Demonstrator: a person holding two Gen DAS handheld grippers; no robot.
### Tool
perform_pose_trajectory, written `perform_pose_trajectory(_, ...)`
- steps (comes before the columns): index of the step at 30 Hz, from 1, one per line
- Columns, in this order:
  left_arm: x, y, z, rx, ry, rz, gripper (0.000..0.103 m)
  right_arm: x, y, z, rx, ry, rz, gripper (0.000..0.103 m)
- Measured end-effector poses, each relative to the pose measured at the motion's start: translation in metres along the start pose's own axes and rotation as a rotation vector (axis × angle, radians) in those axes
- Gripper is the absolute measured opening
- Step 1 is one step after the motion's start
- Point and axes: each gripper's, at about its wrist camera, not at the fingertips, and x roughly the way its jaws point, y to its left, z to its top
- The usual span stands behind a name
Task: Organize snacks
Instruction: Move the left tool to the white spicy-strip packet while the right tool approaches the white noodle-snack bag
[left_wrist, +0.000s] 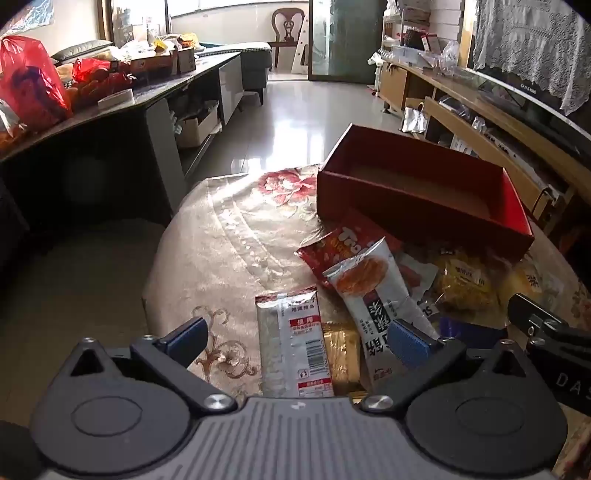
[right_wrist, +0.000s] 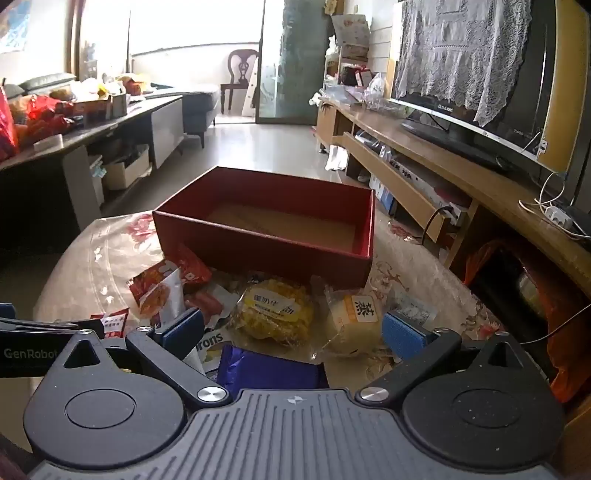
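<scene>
An empty red box (left_wrist: 413, 199) (right_wrist: 273, 254) stands open at the far side of the round table. Several snack packets lie in front of it: a red bag (left_wrist: 332, 247) (right_wrist: 159, 277), a white packet with a fried-snack picture (left_wrist: 373, 288) (right_wrist: 162, 295), a silver-and-red sachet (left_wrist: 291, 339), a gold packet (left_wrist: 341, 350), a yellow pastry (right_wrist: 273, 310) (left_wrist: 465, 284), a pale cake (right_wrist: 354, 321) and a blue packet (right_wrist: 269, 369). My left gripper (left_wrist: 299, 336) is open above the sachet. My right gripper (right_wrist: 293, 328) is open above the pastry and the blue packet. Both are empty.
The table wears a floral cloth (left_wrist: 229, 236) under clear plastic. A dark desk (left_wrist: 122, 107) with red bags stands at the left. A wooden TV bench (right_wrist: 443, 162) with a television (right_wrist: 480, 74) runs along the right. Tiled floor lies beyond the table.
</scene>
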Motion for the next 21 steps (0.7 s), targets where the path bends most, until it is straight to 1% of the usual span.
perform_pose_trajectory(2,0.001,-0.002,-0.003,0.011,0.008,-0.002,0.103,0.000,0.000,0.003,-0.007,0.015,-0.009,0.103)
perform_pose_trajectory(5,0.015,0.006,-0.014,0.005,0.041,-0.011,0.103,-0.001,0.002,0.005,-0.020,0.022,-0.018,0.103)
perform_pose_trajectory(8,0.016,0.005,-0.015,-0.001,0.067,-0.009,0.103,0.006,0.009,-0.006,-0.041,0.030,-0.015,0.103)
perform_pose_trajectory(10,0.016,0.009,-0.018,-0.004,0.068,-0.010,0.103,0.008,0.011,-0.012,-0.049,0.035,-0.014,0.103)
perform_pose_trajectory(13,0.016,0.007,-0.014,0.000,0.095,0.001,0.103,0.008,0.018,-0.015,-0.060,0.058,-0.014,0.103)
perform_pose_trajectory(14,0.016,0.006,-0.014,0.002,0.099,0.001,0.103,0.009,0.011,-0.008,-0.061,0.083,-0.004,0.103)
perform_pose_trajectory(21,0.017,0.005,-0.013,0.006,0.116,0.005,0.103,0.014,0.009,-0.010,-0.048,0.123,0.007,0.103)
